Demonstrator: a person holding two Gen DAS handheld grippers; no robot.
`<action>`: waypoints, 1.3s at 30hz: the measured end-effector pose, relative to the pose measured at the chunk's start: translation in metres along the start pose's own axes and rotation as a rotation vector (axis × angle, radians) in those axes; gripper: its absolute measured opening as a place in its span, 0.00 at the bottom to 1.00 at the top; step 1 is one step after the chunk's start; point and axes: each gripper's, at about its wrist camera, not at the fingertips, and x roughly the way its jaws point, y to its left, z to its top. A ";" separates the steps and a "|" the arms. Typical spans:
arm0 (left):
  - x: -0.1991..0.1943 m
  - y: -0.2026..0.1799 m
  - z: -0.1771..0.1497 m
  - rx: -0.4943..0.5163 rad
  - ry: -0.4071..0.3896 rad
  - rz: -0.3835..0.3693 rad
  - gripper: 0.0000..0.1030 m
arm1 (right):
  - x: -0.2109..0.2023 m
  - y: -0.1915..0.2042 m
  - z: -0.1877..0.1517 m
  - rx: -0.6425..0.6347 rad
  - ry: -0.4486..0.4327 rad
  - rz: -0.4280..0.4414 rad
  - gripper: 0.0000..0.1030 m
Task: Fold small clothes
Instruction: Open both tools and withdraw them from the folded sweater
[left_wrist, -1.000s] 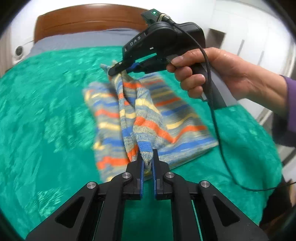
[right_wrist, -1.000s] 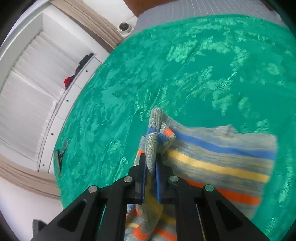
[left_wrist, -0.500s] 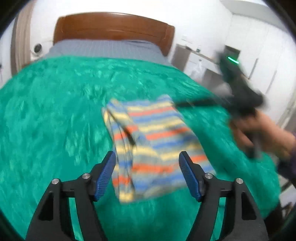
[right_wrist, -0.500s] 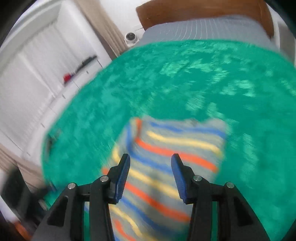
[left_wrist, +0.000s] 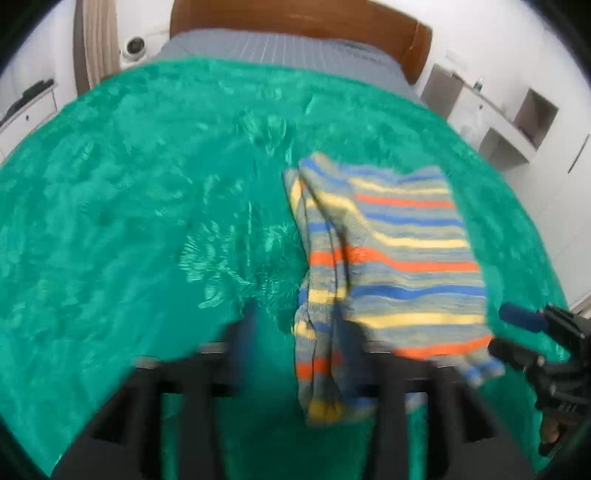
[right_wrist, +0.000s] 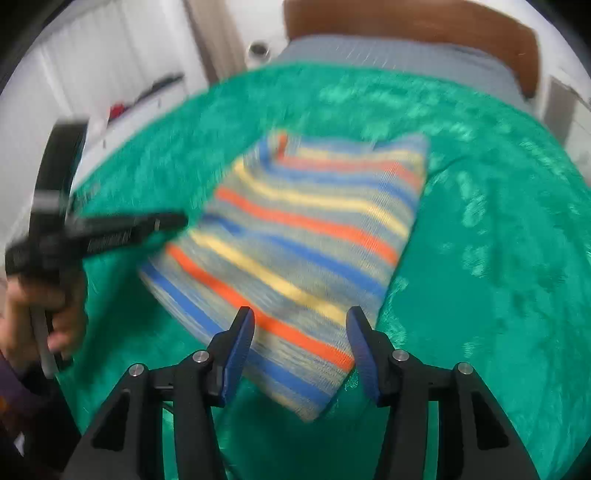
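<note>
A small striped knit garment (left_wrist: 399, 258), grey with blue, orange and yellow bands, lies folded on the green bedspread (left_wrist: 147, 221). It also shows in the right wrist view (right_wrist: 303, 251). My left gripper (left_wrist: 299, 347) is open and empty, blurred by motion, above the garment's near left edge. My right gripper (right_wrist: 301, 343) is open and empty just above the garment's near corner. The right gripper shows at the right edge of the left wrist view (left_wrist: 532, 332). The left gripper shows at the left of the right wrist view (right_wrist: 110, 232).
A wooden headboard (left_wrist: 303, 18) and grey sheet (left_wrist: 280, 48) lie at the far end of the bed. White cabinets (left_wrist: 517, 122) stand to the right, a white shelf unit (right_wrist: 122, 92) to the left. Green bedspread surrounds the garment.
Both grippers let go of the garment and opened. It dropped flat onto the bedspread. Both grippers pulled back toward the bed's near side.
</note>
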 end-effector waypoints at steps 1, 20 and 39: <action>-0.013 0.000 -0.005 0.005 -0.031 -0.001 0.76 | -0.005 0.003 -0.001 -0.001 -0.016 -0.001 0.51; -0.039 -0.010 -0.061 0.009 0.050 0.129 0.86 | -0.045 0.028 -0.044 0.067 0.002 -0.211 0.77; -0.047 -0.026 -0.056 0.083 0.042 0.226 0.87 | -0.053 -0.001 -0.078 0.184 0.044 -0.211 0.77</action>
